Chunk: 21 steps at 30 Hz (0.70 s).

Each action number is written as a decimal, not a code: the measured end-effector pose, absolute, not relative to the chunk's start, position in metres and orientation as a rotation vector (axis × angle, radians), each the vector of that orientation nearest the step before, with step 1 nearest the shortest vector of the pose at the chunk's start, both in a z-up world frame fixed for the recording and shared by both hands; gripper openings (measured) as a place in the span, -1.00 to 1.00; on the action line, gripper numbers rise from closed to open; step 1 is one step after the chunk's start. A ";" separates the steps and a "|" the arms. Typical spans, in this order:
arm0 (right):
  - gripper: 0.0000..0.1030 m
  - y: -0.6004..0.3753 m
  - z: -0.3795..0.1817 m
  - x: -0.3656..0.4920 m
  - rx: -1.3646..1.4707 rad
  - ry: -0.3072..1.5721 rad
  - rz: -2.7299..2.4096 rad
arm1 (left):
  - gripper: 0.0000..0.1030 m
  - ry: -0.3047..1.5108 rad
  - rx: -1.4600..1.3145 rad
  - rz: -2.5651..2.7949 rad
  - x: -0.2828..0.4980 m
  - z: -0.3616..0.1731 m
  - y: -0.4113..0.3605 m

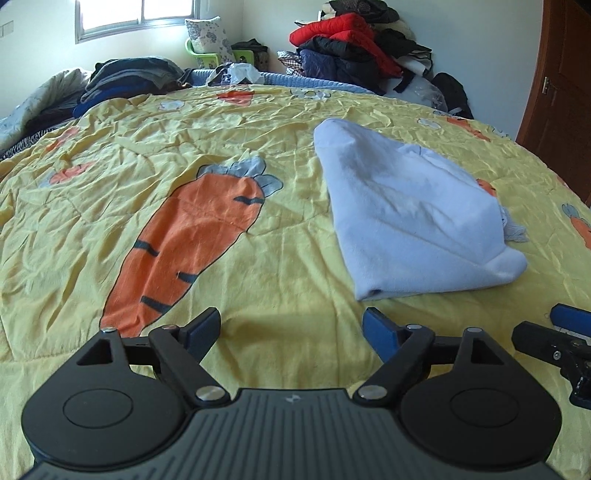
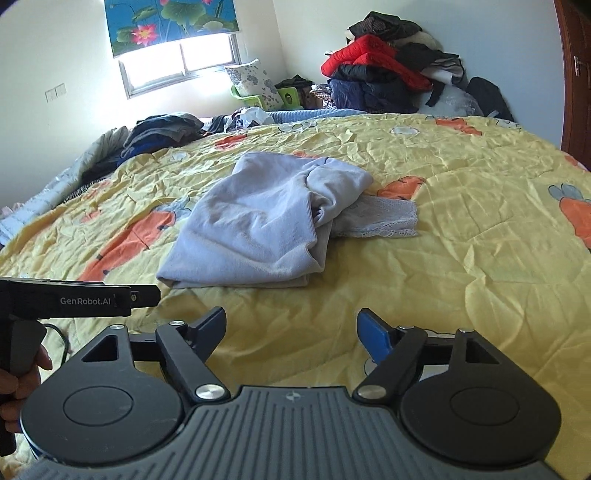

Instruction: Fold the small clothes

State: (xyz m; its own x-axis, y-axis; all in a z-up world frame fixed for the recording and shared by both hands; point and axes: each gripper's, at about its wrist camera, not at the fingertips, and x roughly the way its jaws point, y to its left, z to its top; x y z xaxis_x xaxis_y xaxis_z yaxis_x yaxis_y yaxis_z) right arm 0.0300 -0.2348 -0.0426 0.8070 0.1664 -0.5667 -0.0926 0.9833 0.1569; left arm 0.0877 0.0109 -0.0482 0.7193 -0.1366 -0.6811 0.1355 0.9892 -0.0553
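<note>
both grippers, left (image 1: 291, 326) and right (image 2: 291, 326), released before garment (image 2: 258, 225); pinch near corners evenly, avoiding lace (image 2: 384, 218).

Left gripper (image 1: 291, 326) jaws spread wide, right gripper (image 2: 291, 328) jaws likewise, side by side, nothing held

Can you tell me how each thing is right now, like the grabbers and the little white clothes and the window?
left gripper: open, empty, fingers spread.
right gripper: open, empty, fingers spread.
white garment: partly folded, rumpled, lying on the quilt.
lace piece: sticking out from under the garment.
yellow carrot quilt: spread out, wrinkled.
window blind: partly down.
clothes pile: heaped, unfolded.
</note>
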 end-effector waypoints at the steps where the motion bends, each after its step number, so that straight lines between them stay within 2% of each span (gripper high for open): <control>1: 0.52 -0.234 -0.043 0.029 0.119 0.618 0.135 | 0.65 0.749 0.002 -0.143 0.086 -0.049 0.012; 4: 0.53 -0.234 -0.045 0.027 0.100 0.621 0.118 | 0.77 0.732 0.012 -0.122 0.082 -0.052 0.016; 9: 0.56 -0.236 -0.049 0.025 0.083 0.626 0.095 | 0.81 0.708 0.033 -0.111 0.076 -0.055 0.018; 12: 0.59 -0.238 -0.053 0.026 0.087 0.630 0.084 | 0.97 0.699 0.039 -0.105 0.073 -0.057 0.018; 15: 0.63 -0.240 -0.056 0.027 0.093 0.631 0.075 | 0.99 0.689 0.046 -0.100 0.070 -0.059 0.018; 21: 0.89 -0.235 -0.062 0.028 0.041 0.627 0.063 | 1.00 0.657 0.045 -0.090 0.062 -0.065 0.017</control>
State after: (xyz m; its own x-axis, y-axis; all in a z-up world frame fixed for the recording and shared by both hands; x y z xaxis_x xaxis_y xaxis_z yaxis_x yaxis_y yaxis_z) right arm 0.0279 -0.2347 -0.0624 0.8083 0.0712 -0.5845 -0.0465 0.9973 0.0572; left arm 0.0616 0.0171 -0.0647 0.7881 -0.0694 -0.6116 0.0980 0.9951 0.0134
